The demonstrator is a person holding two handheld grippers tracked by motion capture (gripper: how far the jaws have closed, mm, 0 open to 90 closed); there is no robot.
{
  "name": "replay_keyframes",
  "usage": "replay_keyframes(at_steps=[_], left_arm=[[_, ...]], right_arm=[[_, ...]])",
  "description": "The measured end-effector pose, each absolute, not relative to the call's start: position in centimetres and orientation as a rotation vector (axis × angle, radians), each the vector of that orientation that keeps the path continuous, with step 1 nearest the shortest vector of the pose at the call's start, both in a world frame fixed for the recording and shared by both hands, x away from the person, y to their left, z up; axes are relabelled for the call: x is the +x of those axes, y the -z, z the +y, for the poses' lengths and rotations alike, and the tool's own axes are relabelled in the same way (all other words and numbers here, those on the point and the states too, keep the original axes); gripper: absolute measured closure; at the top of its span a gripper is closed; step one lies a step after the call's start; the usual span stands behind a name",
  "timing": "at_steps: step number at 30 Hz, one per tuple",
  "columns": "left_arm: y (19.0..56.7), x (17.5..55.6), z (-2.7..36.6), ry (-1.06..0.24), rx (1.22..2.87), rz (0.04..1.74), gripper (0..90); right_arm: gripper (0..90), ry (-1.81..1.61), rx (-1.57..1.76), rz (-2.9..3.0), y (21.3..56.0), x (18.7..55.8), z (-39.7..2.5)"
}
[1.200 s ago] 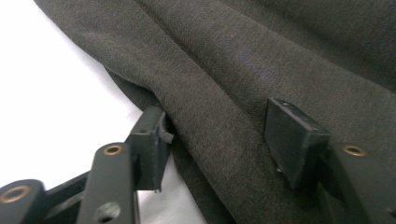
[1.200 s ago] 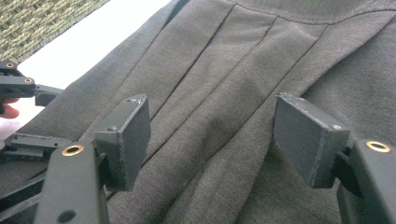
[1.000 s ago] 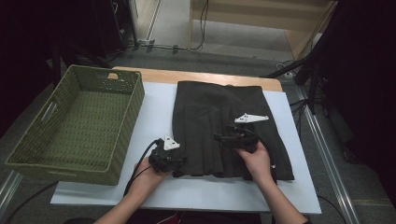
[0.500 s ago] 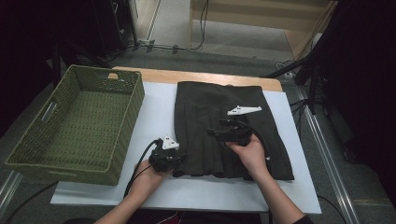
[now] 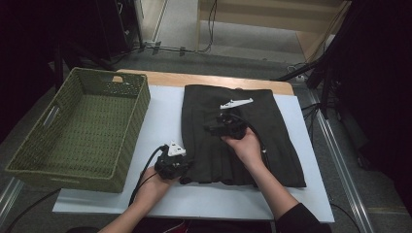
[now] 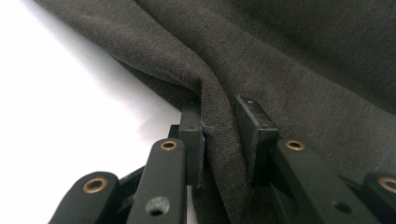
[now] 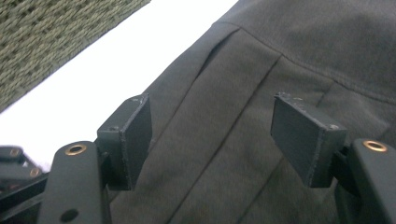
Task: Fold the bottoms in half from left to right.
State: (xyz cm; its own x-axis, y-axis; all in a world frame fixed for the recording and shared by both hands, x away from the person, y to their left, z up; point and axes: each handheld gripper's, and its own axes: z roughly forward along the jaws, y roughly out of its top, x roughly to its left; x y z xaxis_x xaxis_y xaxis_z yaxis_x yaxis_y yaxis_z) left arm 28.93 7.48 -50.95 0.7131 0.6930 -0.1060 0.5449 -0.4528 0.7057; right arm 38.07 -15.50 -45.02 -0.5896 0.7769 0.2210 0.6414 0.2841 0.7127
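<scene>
A dark pleated skirt (image 5: 277,141) lies flat on the white tabletop (image 5: 160,116), waistband at the far side. My left gripper (image 5: 186,173) sits at the skirt's near left hem corner. In the left gripper view it (image 6: 219,122) is shut on a raised fold of the skirt (image 6: 303,60) fabric. My right gripper (image 5: 208,129) hovers over the middle left of the skirt, pointing left. In the right gripper view it (image 7: 212,127) is open, and between its jaws lie the flat pleats of the skirt (image 7: 280,46), ungripped.
A green woven basket (image 5: 112,77) stands on the left side of the table, and its wall (image 7: 56,32) also appears in the right gripper view. A strip of bare white table separates basket and skirt. Cables and furniture legs crowd the floor behind the table.
My right gripper has moved away from the person and to the left across the skirt. The left gripper has stayed at the hem corner.
</scene>
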Motion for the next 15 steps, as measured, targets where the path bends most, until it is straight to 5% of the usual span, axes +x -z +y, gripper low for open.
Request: replay_keyframes(at_steps=[15], left_arm=[[51.0, 28.9, 7.5, -0.255, 2.169, 0.925, 73.7]], right_arm=[[28.6, -1.184, 1.339, 2.385, 45.0, 41.6, -12.6]])
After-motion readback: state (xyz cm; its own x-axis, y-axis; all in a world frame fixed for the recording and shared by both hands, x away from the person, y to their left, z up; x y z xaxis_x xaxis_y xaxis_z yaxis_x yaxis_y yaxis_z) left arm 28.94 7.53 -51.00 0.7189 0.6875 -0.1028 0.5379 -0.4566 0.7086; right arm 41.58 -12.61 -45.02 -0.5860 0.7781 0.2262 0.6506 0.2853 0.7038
